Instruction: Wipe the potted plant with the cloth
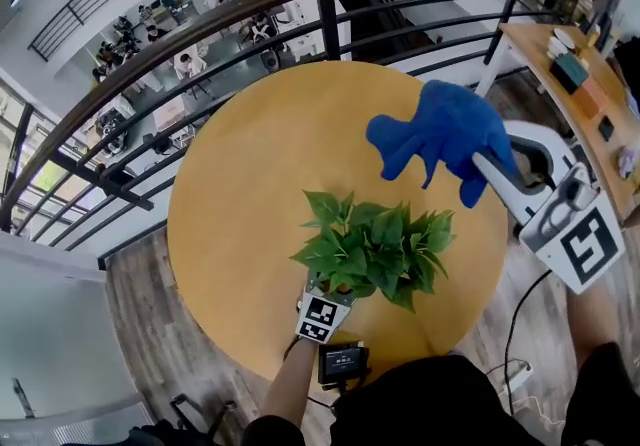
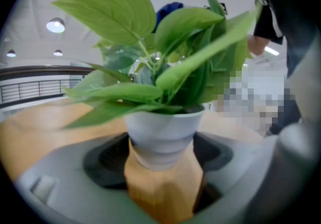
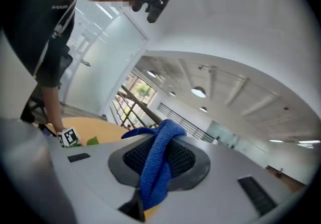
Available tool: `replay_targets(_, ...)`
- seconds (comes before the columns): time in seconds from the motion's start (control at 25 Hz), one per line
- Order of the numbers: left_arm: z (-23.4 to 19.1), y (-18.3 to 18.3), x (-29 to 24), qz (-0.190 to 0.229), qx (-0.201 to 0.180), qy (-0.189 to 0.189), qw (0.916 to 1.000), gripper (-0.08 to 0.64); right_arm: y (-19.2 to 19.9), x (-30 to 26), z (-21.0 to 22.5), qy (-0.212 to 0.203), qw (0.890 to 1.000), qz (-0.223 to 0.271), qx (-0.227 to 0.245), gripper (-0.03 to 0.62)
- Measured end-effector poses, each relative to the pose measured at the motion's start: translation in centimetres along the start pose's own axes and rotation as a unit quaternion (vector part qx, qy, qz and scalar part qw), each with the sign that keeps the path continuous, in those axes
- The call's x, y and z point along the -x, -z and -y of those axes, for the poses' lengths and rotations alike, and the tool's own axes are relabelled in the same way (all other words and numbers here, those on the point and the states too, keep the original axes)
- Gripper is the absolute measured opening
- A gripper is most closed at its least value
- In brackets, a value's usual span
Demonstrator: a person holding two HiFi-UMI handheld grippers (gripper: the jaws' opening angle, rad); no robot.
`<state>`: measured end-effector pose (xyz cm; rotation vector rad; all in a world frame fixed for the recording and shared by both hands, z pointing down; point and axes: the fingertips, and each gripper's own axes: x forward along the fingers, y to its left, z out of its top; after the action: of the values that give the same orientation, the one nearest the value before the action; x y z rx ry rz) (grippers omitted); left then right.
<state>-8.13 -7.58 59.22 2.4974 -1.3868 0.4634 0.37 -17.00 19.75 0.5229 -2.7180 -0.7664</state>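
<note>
In the head view, the potted plant [image 1: 375, 254] stands near the front of the round desk [image 1: 240, 204]. Your left hand-held gripper [image 1: 332, 294] lies low beside it, forearm reaching in from the near edge. Your right hand-held gripper [image 1: 492, 172] is raised beyond the plant, well apart from the leaves, with the blue cloth [image 1: 440, 139] hanging limp from it.

In the left gripper view, the jaws are closed against the lower wall of the white pot [image 2: 160, 135]. It is likely light and tippy, so that low hold suits it. The leaves [image 2: 150, 67] look thin and bendable.

In the right gripper view, the jaws pinch a soft fold of the cloth.
</note>
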Motion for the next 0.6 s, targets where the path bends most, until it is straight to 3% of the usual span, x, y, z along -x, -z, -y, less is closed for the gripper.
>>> replay_targets(0.08, 0.3, -0.3, -0.2, 0.001, -0.001, 0.002, 1.0, 0.391, -2.3, -3.2, -2.9, -0.091, 0.995, 0.039, 0.017, 0.077)
replay_targets(0.16, 0.8, -0.8, -0.5, 0.001, -0.002, 0.002, 1.0, 0.391, -2.2, -5.9, -6.1, -0.172, 0.984, 0.049, 0.019, 0.077)
replay_targets(0.28, 0.6, -0.9, -0.3, 0.002, -0.002, -0.002, 1.0, 0.391, 4.4, -9.6, -10.6, -0.266, 0.961, -0.055, 0.048, 0.077)
replay_targets(0.36, 0.3, -0.3, 0.1, 0.003, -0.001, -0.003, 1.0, 0.39, 9.9, -11.5, -11.9, -0.296, 0.941, -0.128, 0.106, 0.077)
replay_targets(0.6, 0.1, -0.2, -0.1, 0.002, -0.001, -0.004, 1.0, 0.39, 22.8, -11.3, -9.8, -0.306, 0.889, -0.27, 0.207, 0.074)
